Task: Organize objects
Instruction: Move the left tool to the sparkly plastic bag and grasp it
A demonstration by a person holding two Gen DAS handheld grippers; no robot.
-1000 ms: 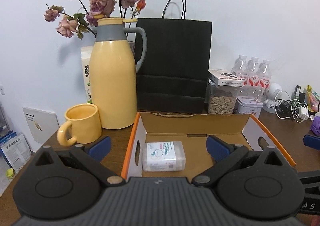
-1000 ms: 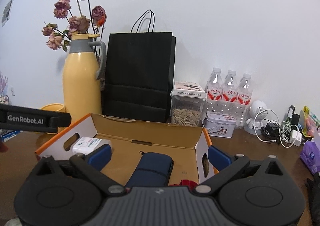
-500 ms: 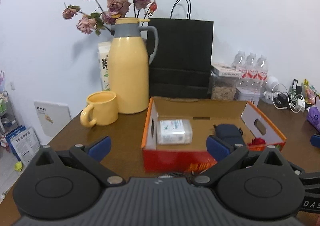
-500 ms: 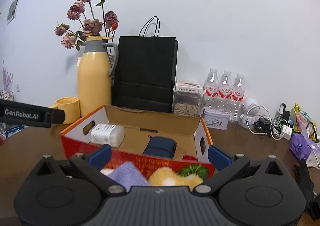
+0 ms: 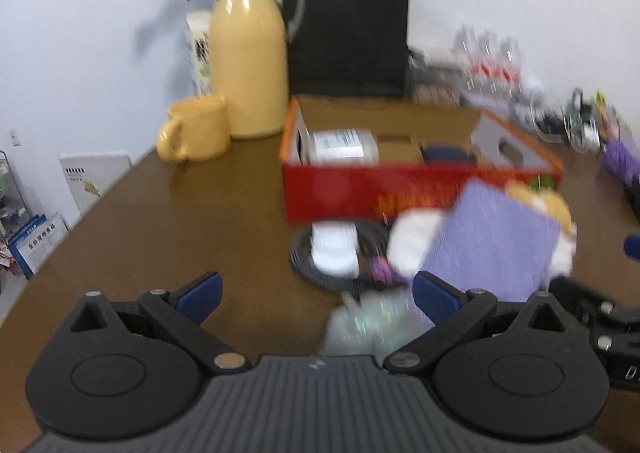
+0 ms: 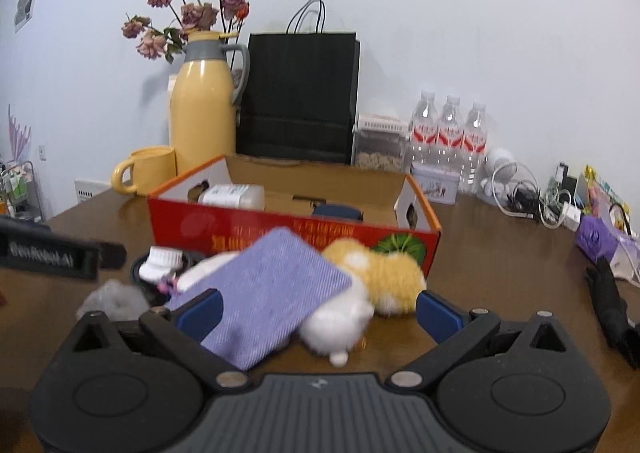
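Observation:
An open red and orange cardboard box (image 5: pixel 420 189) (image 6: pixel 292 229) stands mid-table. It holds a white container (image 5: pixel 344 145) (image 6: pixel 234 195) and a dark blue case (image 5: pixel 448 153) (image 6: pixel 338 211). In front of it lie a purple cloth pouch (image 6: pixel 264 293) (image 5: pixel 492 245), a white and orange plush toy (image 6: pixel 376 273), a coiled black cable with a white adapter (image 5: pixel 334 253) (image 6: pixel 164 261) and crumpled clear plastic (image 5: pixel 368 325) (image 6: pixel 112 299). My left gripper (image 5: pixel 316 297) is open above the plastic. My right gripper (image 6: pixel 318 315) is open, its fingers either side of the pouch and plush, holding nothing.
A yellow jug (image 6: pixel 202 113) with dried flowers, a yellow mug (image 6: pixel 150 171) and a black paper bag (image 6: pixel 298 97) stand behind the box. Water bottles (image 6: pixel 450 133), a tin, cables (image 6: pixel 528 197) and a purple packet (image 6: pixel 600 241) fill the right side. Bare brown tabletop (image 5: pixel 180 221) lies left.
Both grippers have drawn back from the box towards the table's near side, so the pouch, plush, cable and plastic in front of it now show. The left view is motion-blurred.

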